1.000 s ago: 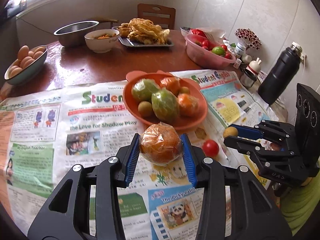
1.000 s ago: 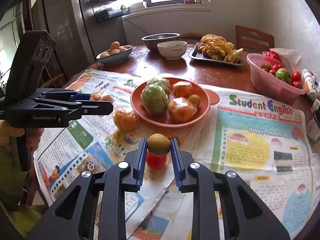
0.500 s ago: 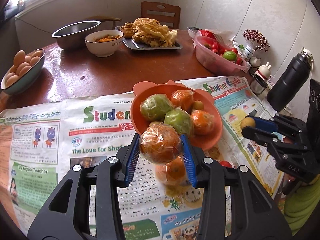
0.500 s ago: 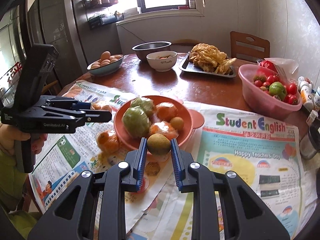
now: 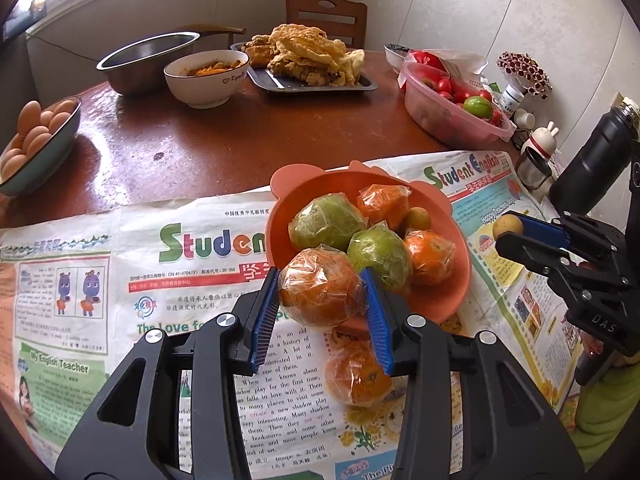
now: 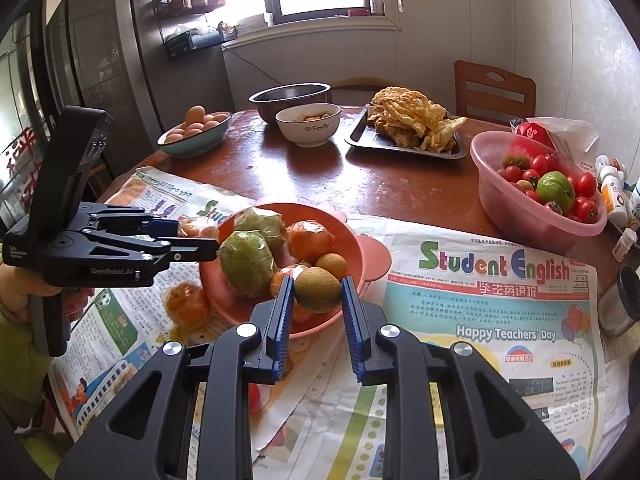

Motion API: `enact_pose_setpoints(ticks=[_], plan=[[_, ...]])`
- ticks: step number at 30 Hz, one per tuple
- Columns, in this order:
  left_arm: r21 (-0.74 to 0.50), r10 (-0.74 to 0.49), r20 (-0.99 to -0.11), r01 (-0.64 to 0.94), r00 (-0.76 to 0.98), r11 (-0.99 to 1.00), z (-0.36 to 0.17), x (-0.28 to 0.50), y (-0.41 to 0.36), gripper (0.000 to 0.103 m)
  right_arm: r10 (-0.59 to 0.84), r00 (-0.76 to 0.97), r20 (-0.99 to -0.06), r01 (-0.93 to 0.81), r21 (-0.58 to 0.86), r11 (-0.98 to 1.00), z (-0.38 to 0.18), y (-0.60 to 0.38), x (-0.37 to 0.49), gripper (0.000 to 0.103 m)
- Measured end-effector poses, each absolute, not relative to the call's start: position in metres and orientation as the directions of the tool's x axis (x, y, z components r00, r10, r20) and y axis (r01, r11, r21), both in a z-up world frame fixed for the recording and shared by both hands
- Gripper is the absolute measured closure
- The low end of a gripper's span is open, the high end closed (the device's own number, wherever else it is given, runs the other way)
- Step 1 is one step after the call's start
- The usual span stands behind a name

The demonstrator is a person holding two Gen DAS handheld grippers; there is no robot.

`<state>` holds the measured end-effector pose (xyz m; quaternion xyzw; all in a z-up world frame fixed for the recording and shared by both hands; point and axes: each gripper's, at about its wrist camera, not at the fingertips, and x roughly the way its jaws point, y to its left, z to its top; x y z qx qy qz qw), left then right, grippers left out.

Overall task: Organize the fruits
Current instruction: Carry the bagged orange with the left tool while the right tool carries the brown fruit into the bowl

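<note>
I have the left gripper (image 5: 323, 298) clamped on a plastic-wrapped orange (image 5: 320, 288); both blue pads press its sides. The fruit hangs at the near rim of the orange bowl (image 5: 448, 300), partly over the bowl and partly over the newspaper (image 5: 200, 320). From the right wrist camera, the same gripper (image 6: 196, 238) reaches in from the left edge of the table, its tips at the bowl's left rim (image 6: 208, 280).

I have the right gripper (image 6: 317, 300) clamped on a small brown-green round fruit (image 6: 318, 289), which fills the narrow gap between the pads. It is held above the near-right part of the bowl. In the left wrist view, this gripper (image 5: 510, 232) enters from the right edge, with the fruit (image 5: 507, 226) visible at its tips.

Bowl contents: two wrapped green fruits (image 5: 326, 222), two wrapped oranges (image 5: 430, 256) and one small brown fruit (image 5: 416, 219).

One more wrapped orange (image 5: 356, 372) lies on the newspaper, just beside the bowl's near rim and beneath the left gripper. A red object (image 6: 260, 394) shows on the newspaper under the right gripper, mostly hidden; I cannot tell what it is.

The bowl stands on the newspaper at the near side of the round wooden table (image 5: 240, 148). At the far edge sit a bowl of eggs (image 5: 36, 136), a steel bowl (image 5: 148, 60), a white bowl (image 5: 204, 80) and a tray of fried food (image 5: 308, 60). A pink tub of tomatoes (image 5: 452, 116) stands at the right edge.
</note>
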<state>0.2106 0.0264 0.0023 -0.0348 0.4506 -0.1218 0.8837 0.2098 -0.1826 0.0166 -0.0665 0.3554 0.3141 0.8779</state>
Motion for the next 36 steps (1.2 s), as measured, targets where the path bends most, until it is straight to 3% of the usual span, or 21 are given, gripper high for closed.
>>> enact_pose_setpoints(ticks=[36], plan=[[-0.174, -0.259, -0.787, 0.202, 0.56, 0.964, -0.002, 0.216, 0.019, 0.07, 0.46, 0.517, -0.722, -0.599, 0.079, 0.797, -0.009, -0.16, 0.258, 0.08]])
